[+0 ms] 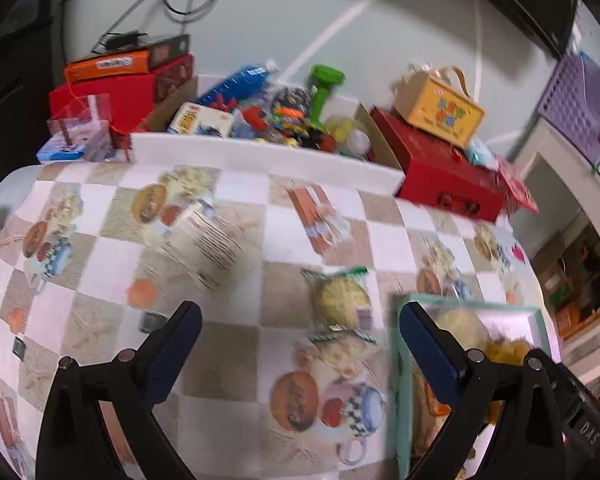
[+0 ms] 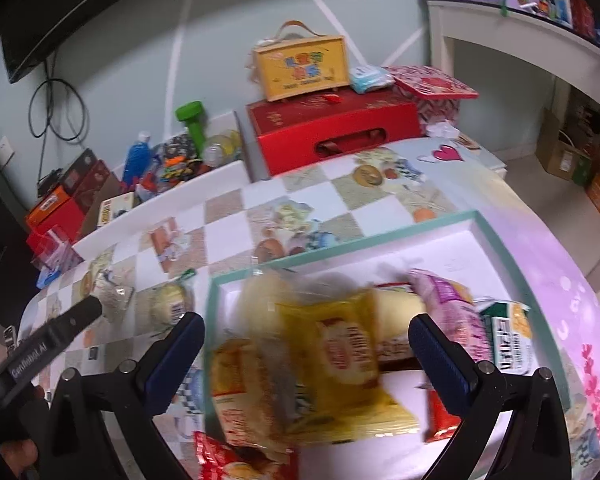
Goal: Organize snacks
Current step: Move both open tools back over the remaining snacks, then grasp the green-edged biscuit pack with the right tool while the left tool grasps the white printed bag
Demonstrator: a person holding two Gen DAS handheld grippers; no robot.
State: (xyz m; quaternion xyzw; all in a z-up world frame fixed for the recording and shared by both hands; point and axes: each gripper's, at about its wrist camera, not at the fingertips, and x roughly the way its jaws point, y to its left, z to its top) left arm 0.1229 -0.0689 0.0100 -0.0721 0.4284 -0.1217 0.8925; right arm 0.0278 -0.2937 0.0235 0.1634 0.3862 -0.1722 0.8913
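Left gripper [image 1: 300, 344], jaws spread and empty, sits nearest the wrapped bun [image 1: 342, 300] lying just left of the teal tray [image 1: 404, 360]; right gripper [image 2: 306, 354], also spread, hovers over the tray.

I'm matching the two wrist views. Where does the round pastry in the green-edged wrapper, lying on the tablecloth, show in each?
Left wrist: round pastry sits centre-right, just left of the mint-rimmed tray.
Right wrist: it lies at left, again beside the tray.
Shared landmark: yellow handled box on the red case.
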